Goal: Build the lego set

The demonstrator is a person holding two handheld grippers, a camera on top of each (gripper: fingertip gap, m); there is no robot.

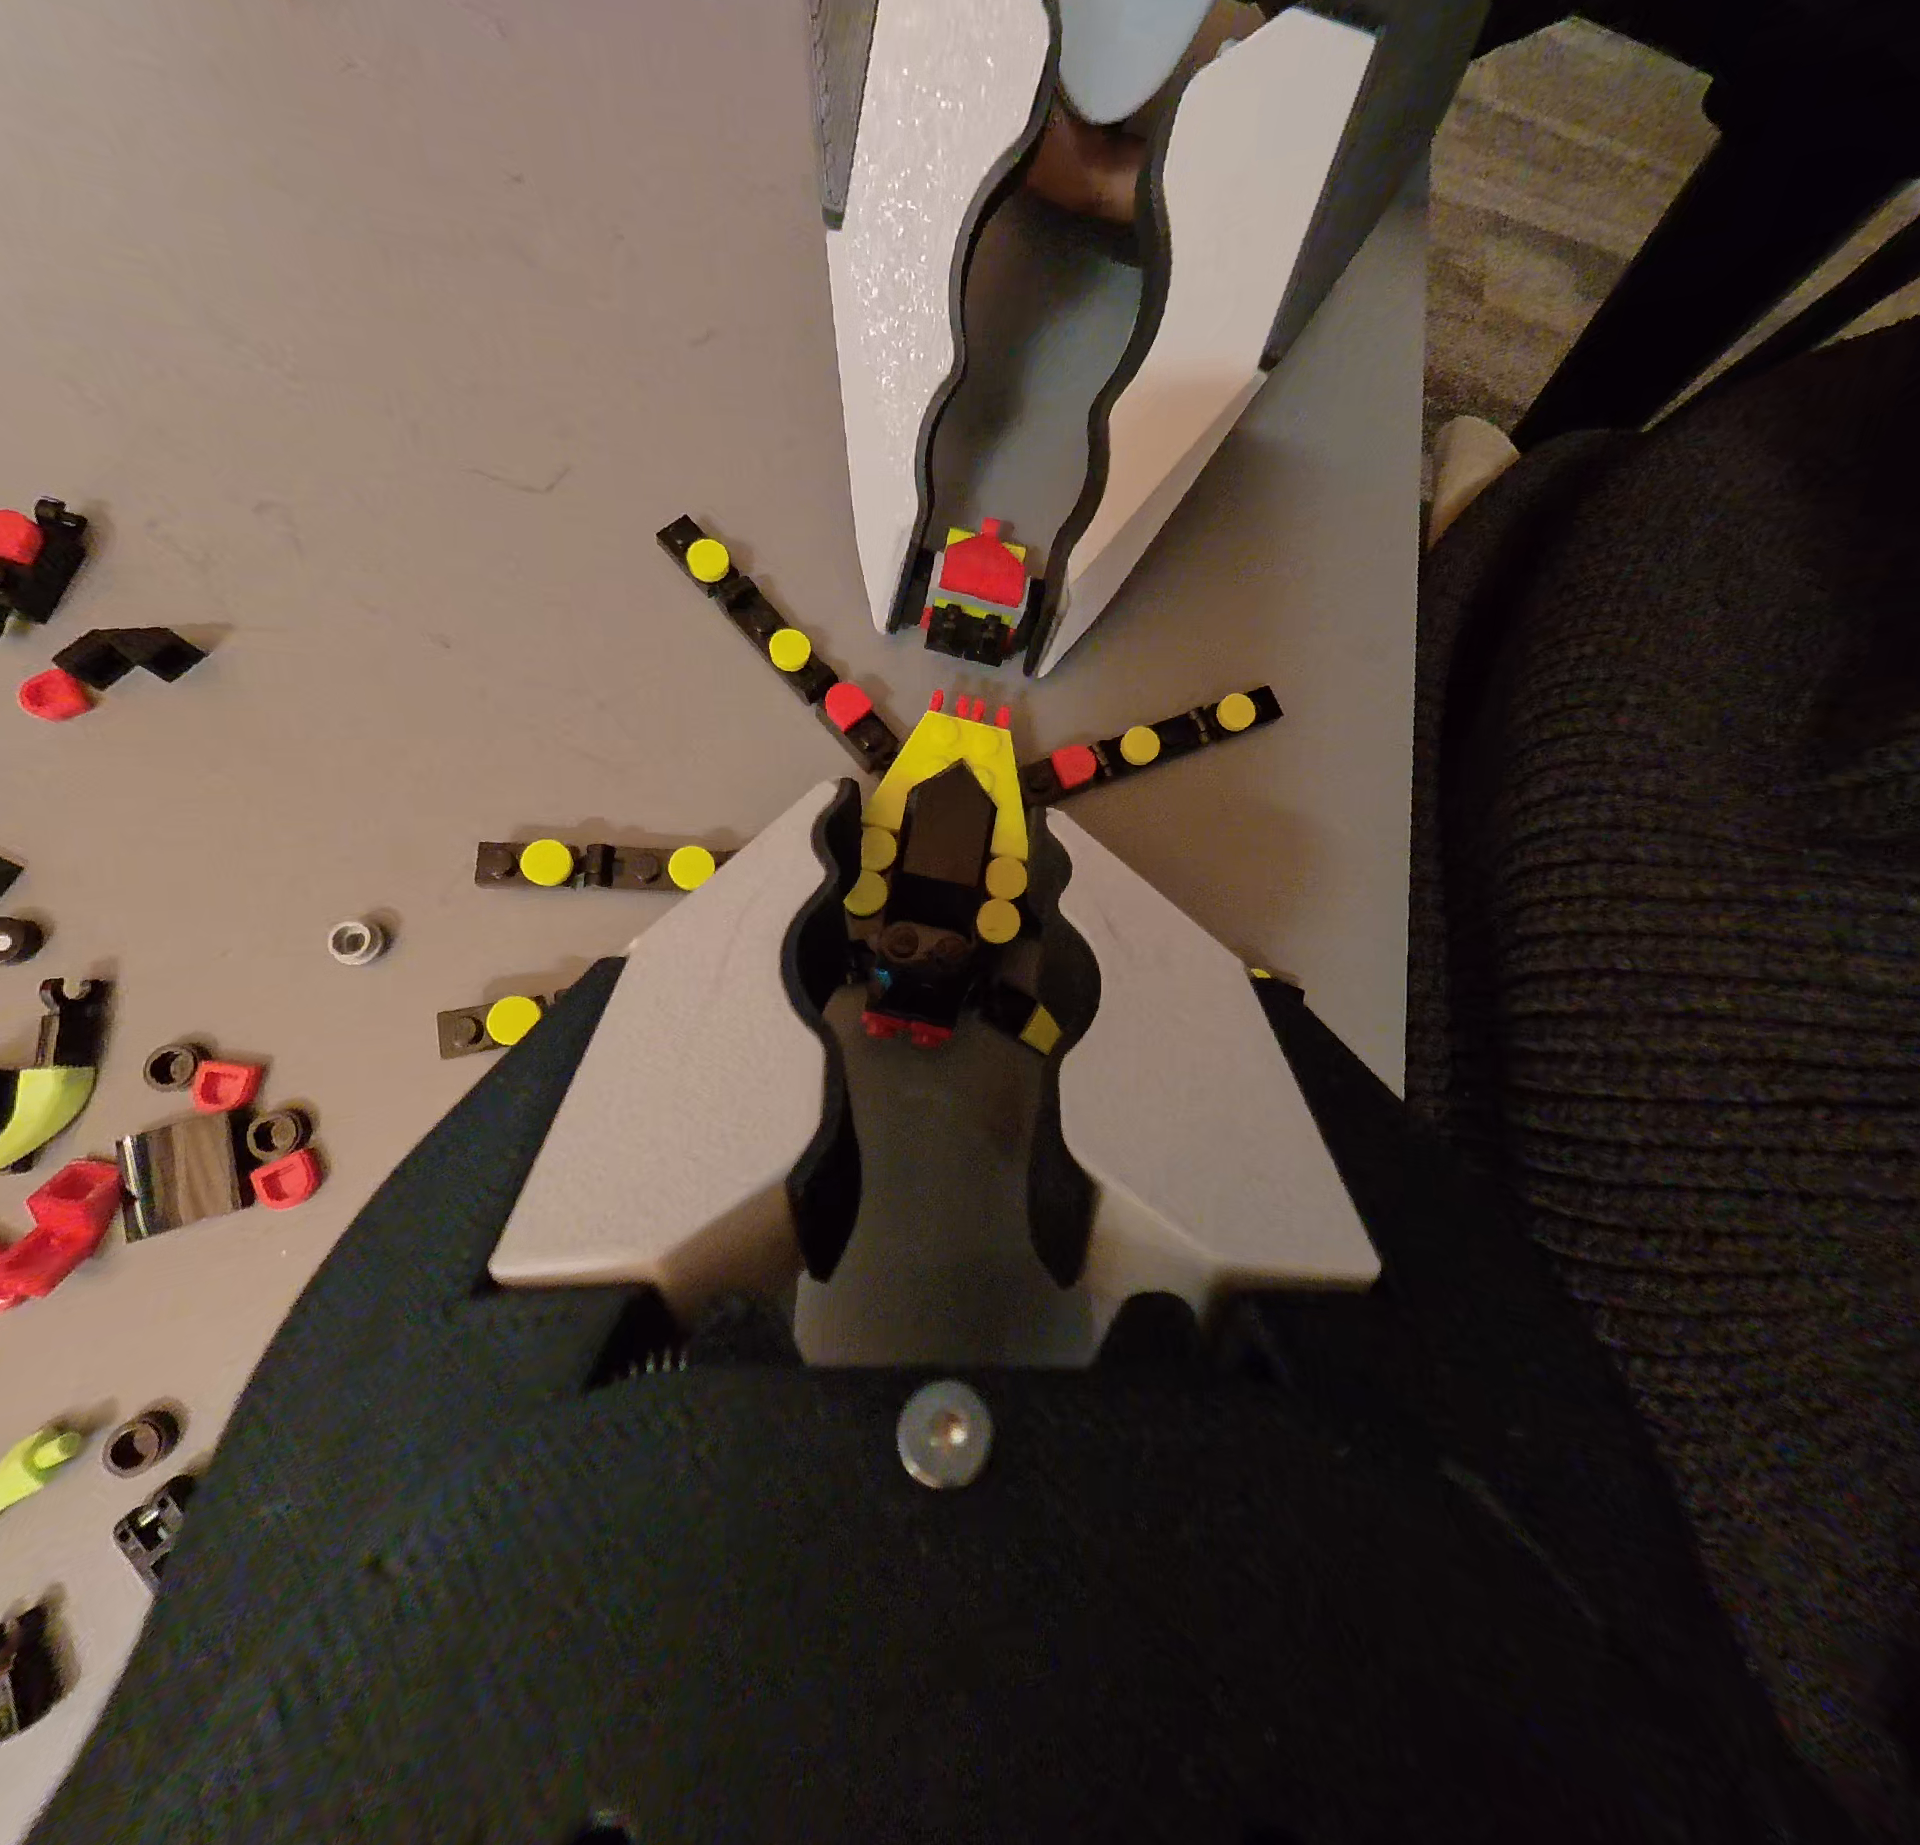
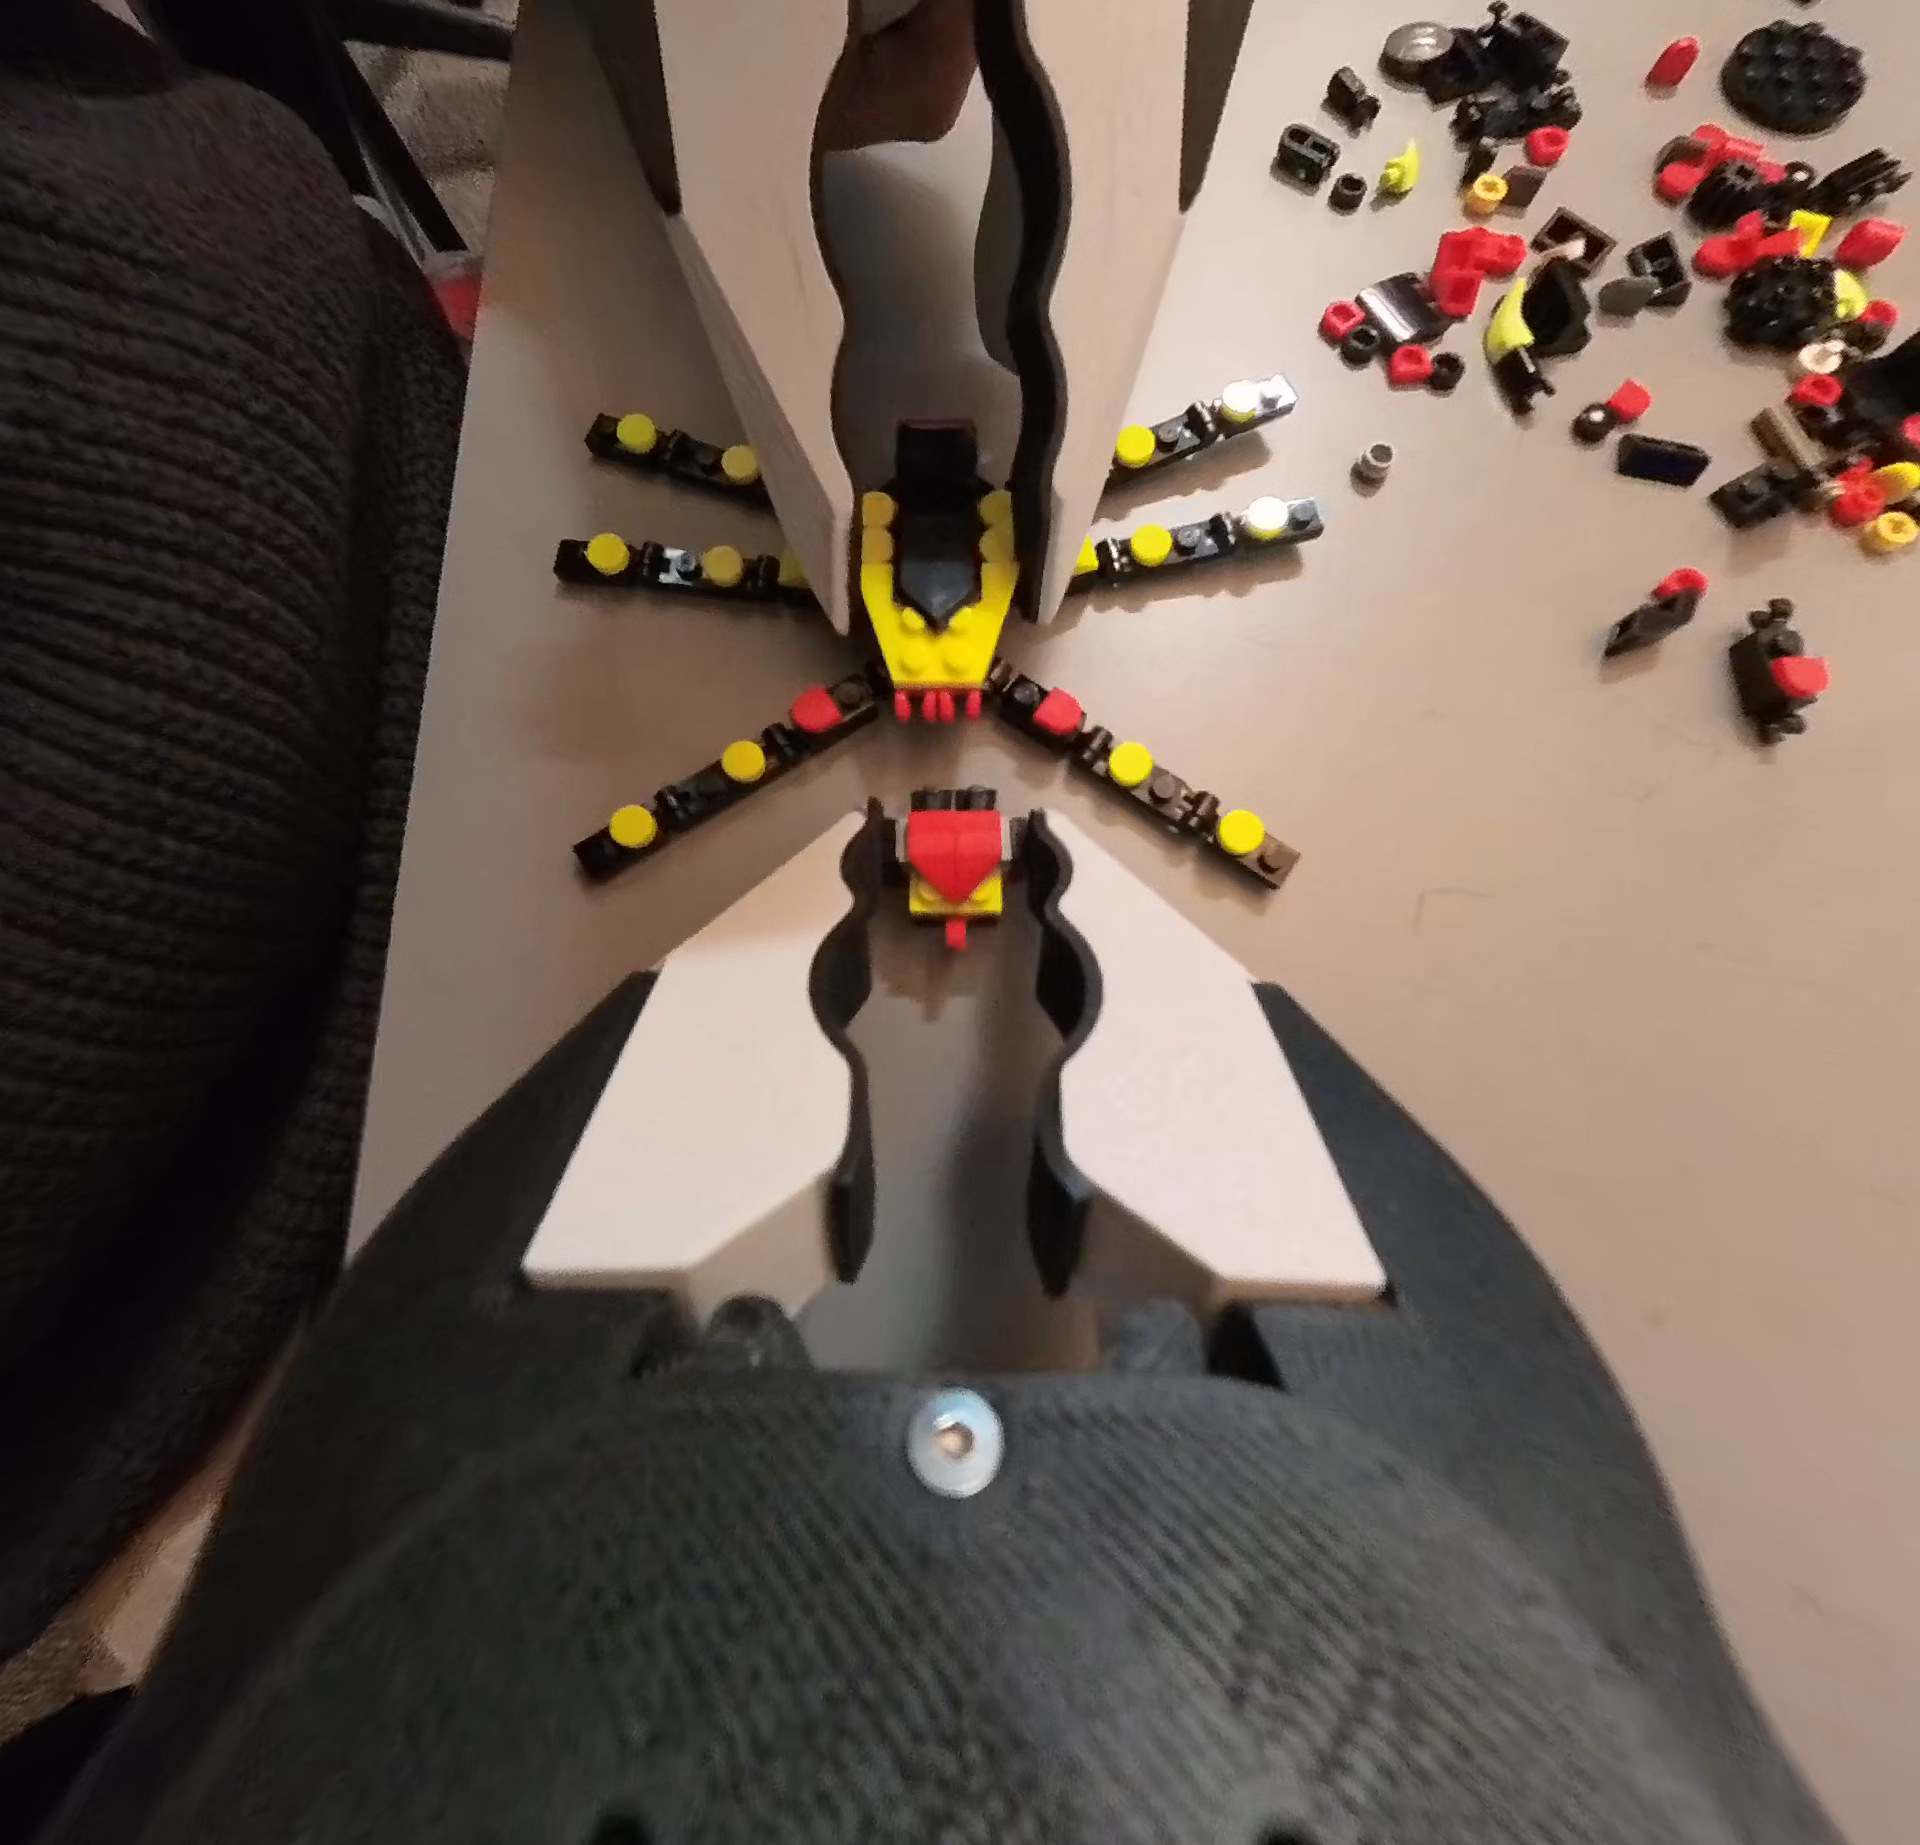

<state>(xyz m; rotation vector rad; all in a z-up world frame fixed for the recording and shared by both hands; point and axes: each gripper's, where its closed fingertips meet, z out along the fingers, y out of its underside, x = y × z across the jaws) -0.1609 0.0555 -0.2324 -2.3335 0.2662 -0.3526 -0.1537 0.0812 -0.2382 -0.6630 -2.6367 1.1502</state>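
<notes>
A spider-like lego model lies on the grey table: yellow and black body (image 1: 951, 839) (image 2: 935, 590), with black legs (image 1: 774, 642) (image 2: 1143, 767) carrying yellow and red round tiles spread out on both sides. My left gripper (image 1: 940, 808) (image 2: 940, 616) is shut on the body's sides. My right gripper (image 2: 953, 821) (image 1: 977, 642) faces it, shut on a small red, yellow and black sub-assembly (image 2: 951, 865) (image 1: 982, 585). That piece sits a short gap from the red prongs (image 2: 938, 704) at the body's front end.
Several loose red, black and lime pieces lie scattered on the table (image 2: 1662, 237) (image 1: 187, 1141). The table edge (image 1: 1413, 652) runs close beside the model. A person's dark knit clothing (image 1: 1662, 964) (image 2: 208, 652) lies past that edge. My left and right fingertips are right by each other.
</notes>
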